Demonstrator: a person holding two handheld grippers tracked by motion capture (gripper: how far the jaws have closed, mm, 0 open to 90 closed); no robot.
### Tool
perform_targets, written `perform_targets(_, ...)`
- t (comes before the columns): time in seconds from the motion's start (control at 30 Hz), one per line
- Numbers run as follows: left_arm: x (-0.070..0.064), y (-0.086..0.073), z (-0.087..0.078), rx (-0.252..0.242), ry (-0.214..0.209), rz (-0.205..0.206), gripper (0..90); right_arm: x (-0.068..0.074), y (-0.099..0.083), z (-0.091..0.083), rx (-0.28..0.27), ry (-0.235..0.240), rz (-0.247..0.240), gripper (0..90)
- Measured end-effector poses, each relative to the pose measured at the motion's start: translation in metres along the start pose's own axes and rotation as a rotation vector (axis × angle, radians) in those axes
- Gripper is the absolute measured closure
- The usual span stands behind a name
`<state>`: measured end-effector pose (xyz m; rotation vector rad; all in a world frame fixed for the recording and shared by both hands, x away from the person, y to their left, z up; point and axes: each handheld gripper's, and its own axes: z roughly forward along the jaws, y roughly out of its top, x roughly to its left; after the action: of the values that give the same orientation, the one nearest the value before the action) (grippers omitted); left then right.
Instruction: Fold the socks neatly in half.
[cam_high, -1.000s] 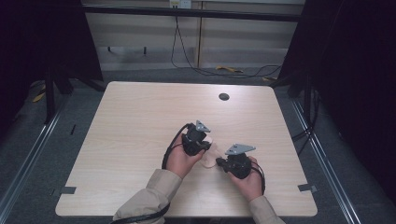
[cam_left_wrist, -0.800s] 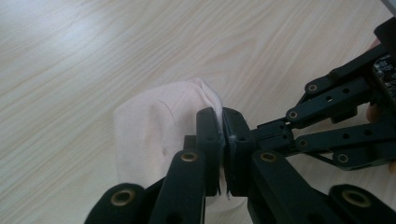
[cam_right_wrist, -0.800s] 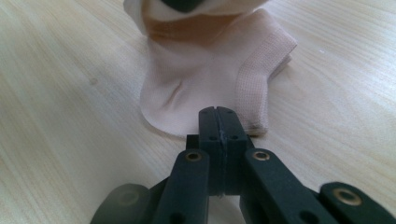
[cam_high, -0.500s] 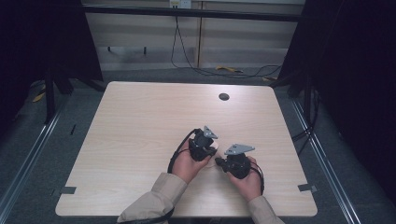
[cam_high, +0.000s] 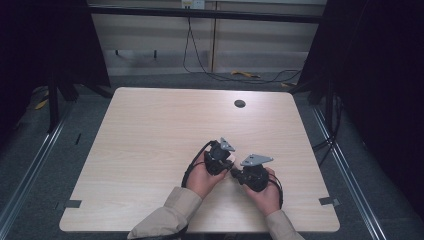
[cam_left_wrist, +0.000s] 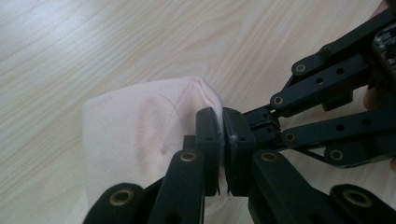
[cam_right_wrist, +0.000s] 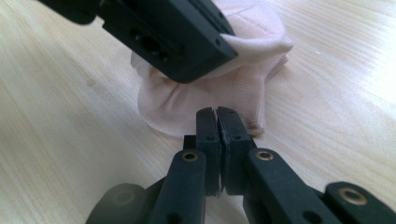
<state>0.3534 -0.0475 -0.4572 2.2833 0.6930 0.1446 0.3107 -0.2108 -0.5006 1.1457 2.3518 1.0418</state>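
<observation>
Both hands have come together near the front of the pale wood-grain table (cam_high: 150, 140), a little toward five o'clock from its middle, and the work between them is a small pale pink piece of knitted cloth (cam_left_wrist: 140, 135) lying bunched on the tabletop.

The left gripper (cam_left_wrist: 223, 122) has its black jaws pressed together on a raised fold at the cloth's edge; a sliver of fabric seems to be caught between them, so I take it to be pinching the cloth. In the right gripper view, the right gripper (cam_right_wrist: 217, 122) stands with its jaws pressed flat together at the near edge of the cloth (cam_right_wrist: 205, 100); whether any fabric is caught there I cannot tell. The left gripper (cam_right_wrist: 168, 32) crosses in at twelve o'clock above it, holding the upper fold.

This looks to me like the middle of folding or spreading the cloth, one edge lifted. The next move would call for the right gripper to secure a firm bite on the lower edge, then for the two to draw apart gently so the fabric neither slips nor bunches.
</observation>
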Motion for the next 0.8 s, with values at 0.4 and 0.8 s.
perform_targets(0.4, -0.004, -0.004, 0.007, 0.014, 0.002, 0.013, 84.9, -0.011, -0.001, -0.018, -0.012, -0.063, 0.033, 87.5)
perform_targets(0.8, -0.010, -0.008, 0.002, -0.016, -0.020, 0.028, 72.1, -0.014, -0.003, -0.016, 0.008, -0.082, 0.039, 86.9)
